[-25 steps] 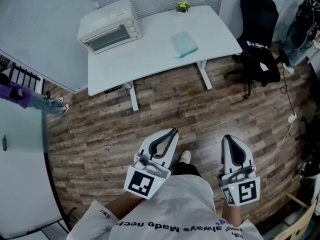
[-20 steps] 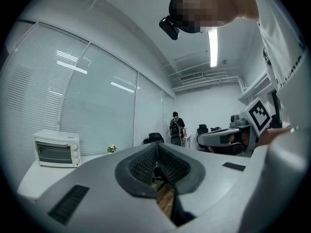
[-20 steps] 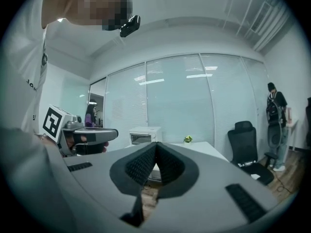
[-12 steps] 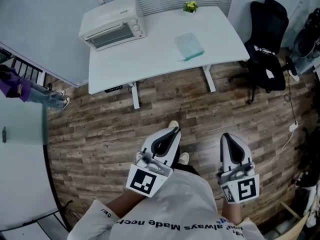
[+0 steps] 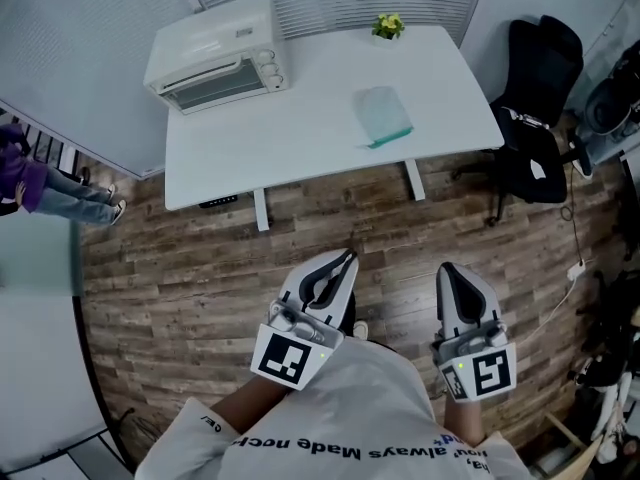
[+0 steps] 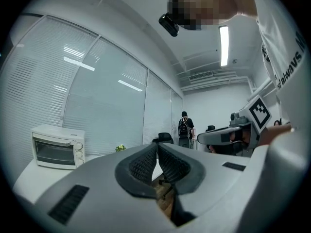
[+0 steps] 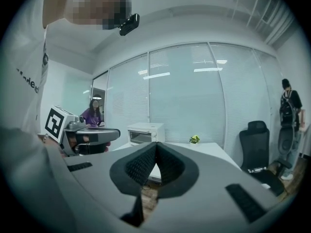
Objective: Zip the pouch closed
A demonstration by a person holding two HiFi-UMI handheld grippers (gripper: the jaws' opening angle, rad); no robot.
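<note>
Ahead, pouch [image 5: 383, 116] by table [image 5: 300, 118] edge (floor [image 5: 200, 268] between)

Operator wears a white short-sleeve T-shirt [image 5: 340, 418] with dark lettering across the front, plus a white shoe [image 5: 359, 330]. A small black head camera [image 6: 169, 24] is mounted above. The left gripper [image 5: 349, 256] and right gripper [image 5: 447, 269] match: pale grey moulded shells tapering to a point, with black lining. The pads [image 6: 145, 165] are dark and ribbed. Each has a marker cube [image 5: 288, 358] at the near end, black square pattern on white, with a green LED [image 5: 458, 366] beside it.
</note>
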